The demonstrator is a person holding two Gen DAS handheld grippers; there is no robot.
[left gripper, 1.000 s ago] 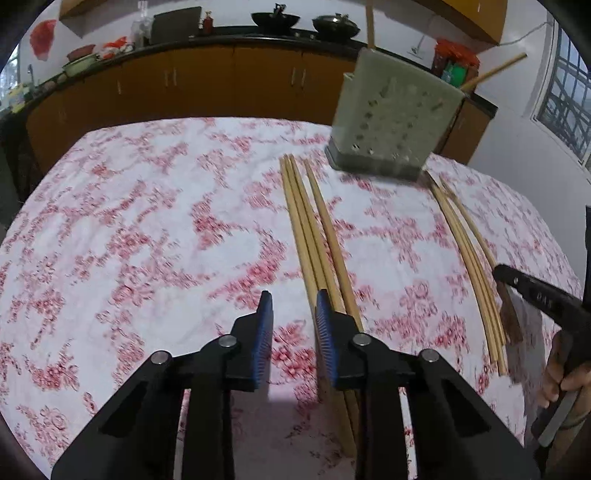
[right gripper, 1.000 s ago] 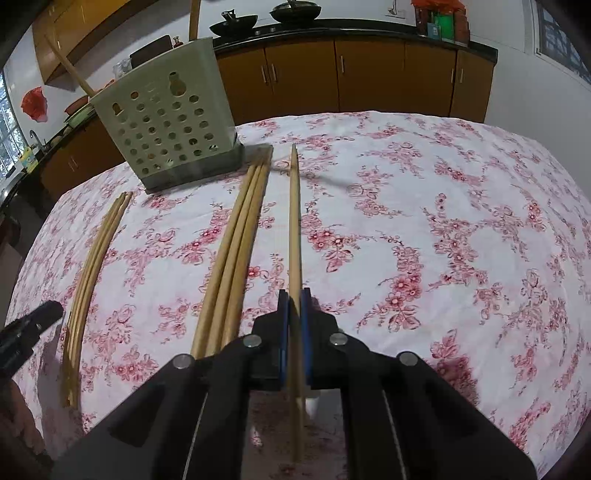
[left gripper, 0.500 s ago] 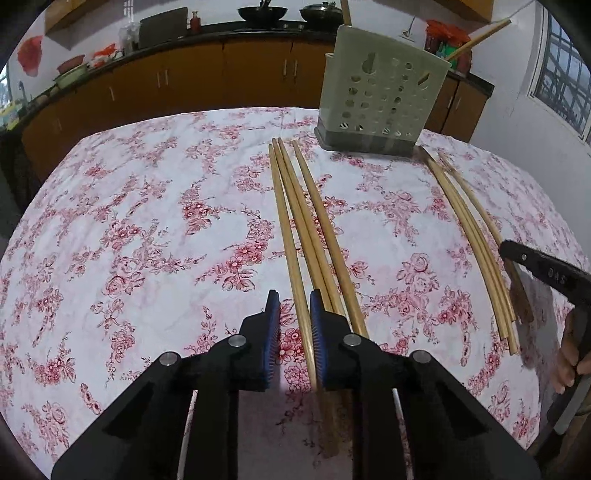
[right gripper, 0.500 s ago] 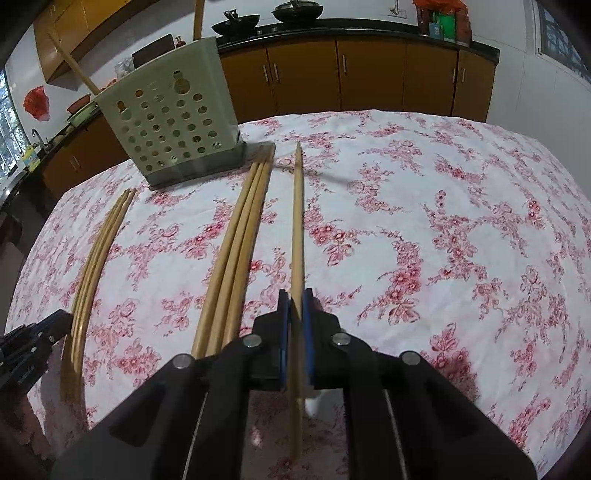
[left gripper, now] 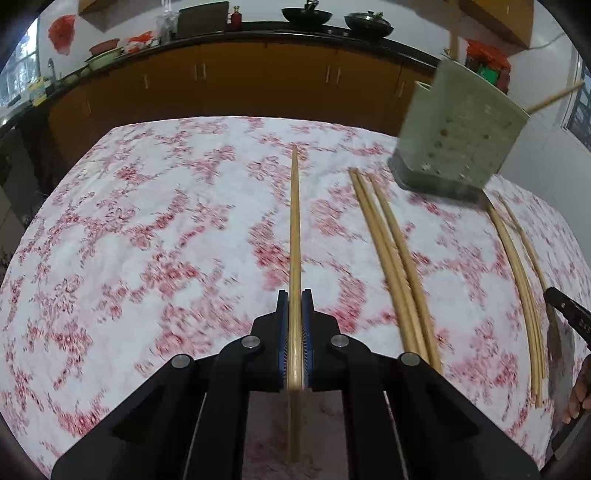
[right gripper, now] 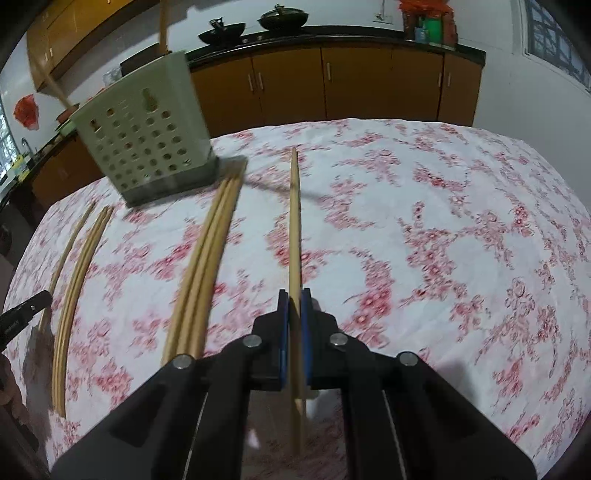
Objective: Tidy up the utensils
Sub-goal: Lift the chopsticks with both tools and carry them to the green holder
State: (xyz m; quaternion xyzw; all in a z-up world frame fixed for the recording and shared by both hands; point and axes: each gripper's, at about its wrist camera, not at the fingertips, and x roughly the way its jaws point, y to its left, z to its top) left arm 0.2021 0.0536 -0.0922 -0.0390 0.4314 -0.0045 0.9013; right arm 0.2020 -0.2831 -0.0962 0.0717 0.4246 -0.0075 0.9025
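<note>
My left gripper (left gripper: 294, 295) is shut on one bamboo chopstick (left gripper: 294, 221) that points forward over the floral tablecloth (left gripper: 147, 240). My right gripper (right gripper: 294, 295) is shut on another bamboo chopstick (right gripper: 294, 221), also pointing forward. A pale green perforated utensil holder (left gripper: 458, 133) stands at the far right in the left wrist view and at the far left in the right wrist view (right gripper: 144, 136), with chopsticks sticking out of it. Three chopsticks (left gripper: 395, 266) lie together on the cloth, also seen in the right wrist view (right gripper: 203, 266). Another bundle (left gripper: 521, 288) lies beyond them.
Brown kitchen cabinets (left gripper: 258, 81) with a dark counter and woks (left gripper: 306, 14) run behind the table. The other gripper's tip shows at the right edge of the left wrist view (left gripper: 569, 317) and the left edge of the right wrist view (right gripper: 26, 310).
My left gripper closed on one chopstick from the group of several and lifted it away to the left. My right gripper keeps its chopstick and has shifted slightly.
</note>
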